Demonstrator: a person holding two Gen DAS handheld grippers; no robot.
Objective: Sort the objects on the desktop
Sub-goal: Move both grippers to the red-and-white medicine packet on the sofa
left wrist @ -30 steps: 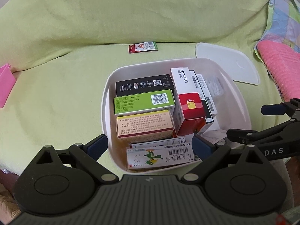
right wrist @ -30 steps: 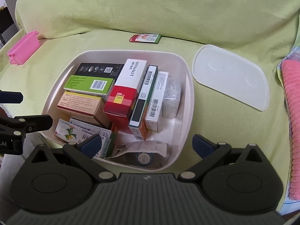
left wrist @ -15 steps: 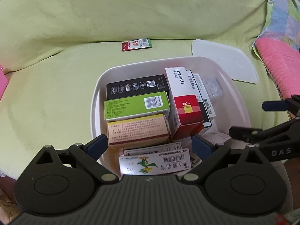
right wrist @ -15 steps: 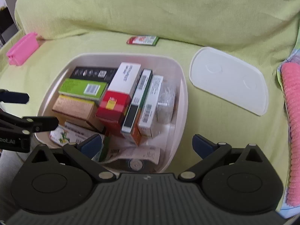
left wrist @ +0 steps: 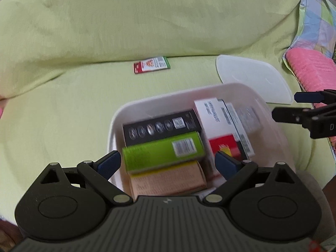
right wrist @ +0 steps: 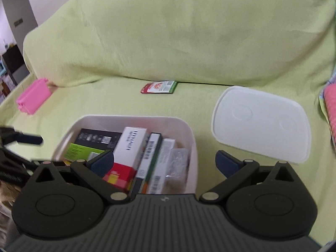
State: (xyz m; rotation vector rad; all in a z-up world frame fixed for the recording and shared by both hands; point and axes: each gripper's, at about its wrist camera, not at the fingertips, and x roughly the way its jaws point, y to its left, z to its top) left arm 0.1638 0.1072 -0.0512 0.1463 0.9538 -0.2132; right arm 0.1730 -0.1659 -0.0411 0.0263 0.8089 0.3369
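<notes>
A white plastic bin [left wrist: 220, 90] [right wrist: 130, 119] sits on the green-covered sofa seat, packed with several medicine boxes: a black one [left wrist: 161, 126], a green one [left wrist: 163, 150], a peach one [left wrist: 168, 179] and a white-and-red one [right wrist: 128, 153]. My left gripper [left wrist: 168, 162] hangs open over the bin's near left part with nothing held. My right gripper [right wrist: 164, 161] is open above the bin's near right side, empty too. Its fingers [left wrist: 308, 98] show at the right edge of the left wrist view. A small red-and-green packet [left wrist: 151, 65] [right wrist: 159, 87] lies behind the bin.
The bin's white lid [right wrist: 262, 124] [left wrist: 252, 78] lies flat on the seat to the right. A pink plastic box [right wrist: 33, 98] rests at far left. A pink knitted cloth [left wrist: 313, 69] sits at right. The sofa back rises behind.
Both grippers have pulled back and tilted up, so the bin has slid lower in both views and more sofa back shows. Both stay open and empty.
</notes>
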